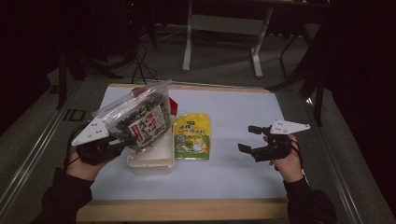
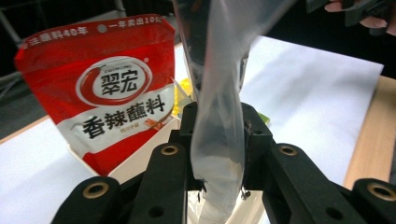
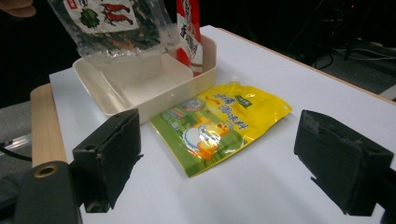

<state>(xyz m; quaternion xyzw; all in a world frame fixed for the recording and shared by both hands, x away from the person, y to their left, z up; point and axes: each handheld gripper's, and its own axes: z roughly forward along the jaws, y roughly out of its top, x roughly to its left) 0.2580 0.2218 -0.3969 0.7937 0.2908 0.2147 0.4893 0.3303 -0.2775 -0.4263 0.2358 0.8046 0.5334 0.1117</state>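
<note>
White matte tabletop (image 1: 243,177) is lying bare between my hands. My left gripper (image 2: 217,140) is pinching a crinkly clear plastic seaweed bag (image 1: 135,116) above the cream rectangular tray (image 1: 149,165); at three o'clock a glossy yellow pouch (image 1: 192,136) is lying flat, while my right gripper (image 1: 247,138) is gaping empty.

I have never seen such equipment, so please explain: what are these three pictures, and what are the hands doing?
A person holds a two-jaw tool in each hand at a table. One camera looks down from above; one more rides on each tool. The left tool is shut on a clear bag of dark snacks, held above a cream box where a red packet stands. The right tool is open, holding nothing. A yellow packet lies flat beside the box.
</note>
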